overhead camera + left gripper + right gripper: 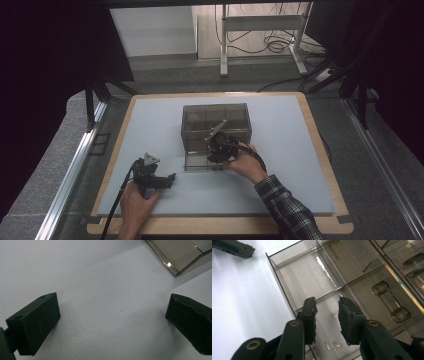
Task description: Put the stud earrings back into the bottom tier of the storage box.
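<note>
Pale grey table mat (pixel 150 130) on a wood-edged table, smoked clear plastic drawer organiser (pixel 215 120) at its centre with one drawer (pixel 312 277) pulled out, right gripper (pixel 327 312) over it, jaws slightly parted, gripping nothing, two small pearl earrings (pixel 334 346) below, left gripper (pixel 112 320) wide open, empty, over bare mat.

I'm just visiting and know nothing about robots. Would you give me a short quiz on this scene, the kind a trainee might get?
1. True or false: the left tongs hold something between their jaws.
2. What do the right tongs point down into? A) the pulled-out drawer of the clear box; B) a cup; C) a sink.
3. Fill in: in the drawer near the right tongs lies a small metal hook tipped with a pale ____.

Key: 1 false: they stand open over the bare table mat. 2 A. 3 bead.
</note>
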`<act>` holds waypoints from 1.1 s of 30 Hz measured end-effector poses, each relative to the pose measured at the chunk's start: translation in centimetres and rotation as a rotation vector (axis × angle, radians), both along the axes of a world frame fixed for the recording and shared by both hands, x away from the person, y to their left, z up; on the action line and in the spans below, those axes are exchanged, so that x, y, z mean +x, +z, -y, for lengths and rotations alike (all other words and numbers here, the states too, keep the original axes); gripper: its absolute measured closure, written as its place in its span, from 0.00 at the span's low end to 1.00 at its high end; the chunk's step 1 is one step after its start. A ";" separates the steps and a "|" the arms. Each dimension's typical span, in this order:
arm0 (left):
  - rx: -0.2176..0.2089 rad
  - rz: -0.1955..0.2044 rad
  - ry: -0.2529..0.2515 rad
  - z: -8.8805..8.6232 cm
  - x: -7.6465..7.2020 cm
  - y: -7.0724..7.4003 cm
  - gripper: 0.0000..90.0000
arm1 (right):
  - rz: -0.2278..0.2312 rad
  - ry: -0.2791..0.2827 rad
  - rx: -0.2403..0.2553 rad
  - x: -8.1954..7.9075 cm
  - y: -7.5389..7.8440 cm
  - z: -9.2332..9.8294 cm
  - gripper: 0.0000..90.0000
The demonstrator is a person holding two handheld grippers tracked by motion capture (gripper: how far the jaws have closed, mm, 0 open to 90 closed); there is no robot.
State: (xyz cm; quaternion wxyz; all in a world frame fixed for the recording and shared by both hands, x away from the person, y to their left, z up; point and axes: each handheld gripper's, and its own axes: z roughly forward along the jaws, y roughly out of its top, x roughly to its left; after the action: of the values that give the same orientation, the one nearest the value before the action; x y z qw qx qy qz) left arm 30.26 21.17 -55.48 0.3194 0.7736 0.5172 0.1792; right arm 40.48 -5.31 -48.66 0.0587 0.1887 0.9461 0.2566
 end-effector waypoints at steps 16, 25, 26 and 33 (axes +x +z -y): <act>0.000 0.000 0.001 0.0 0.0 0.0 0.00 | 0.015 -0.009 0.020 -0.9 0.3 0.6 0.59; -0.002 0.002 0.003 0.0 0.0 0.0 0.00 | 0.022 -0.031 0.047 -1.5 0.4 1.4 0.45; -0.002 0.002 0.003 0.0 0.0 0.0 0.00 | 0.025 -0.033 0.054 -1.6 0.5 1.5 0.41; -0.003 0.003 0.003 0.0 0.0 0.0 0.00 | 0.034 -0.039 0.074 -2.2 0.7 2.1 0.32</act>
State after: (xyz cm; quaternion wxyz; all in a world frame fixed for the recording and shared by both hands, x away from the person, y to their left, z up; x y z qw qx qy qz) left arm 30.28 21.15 -55.49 0.3210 0.7721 0.5180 0.1801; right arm 38.26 -7.44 -47.92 0.0729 0.2049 0.9309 0.2934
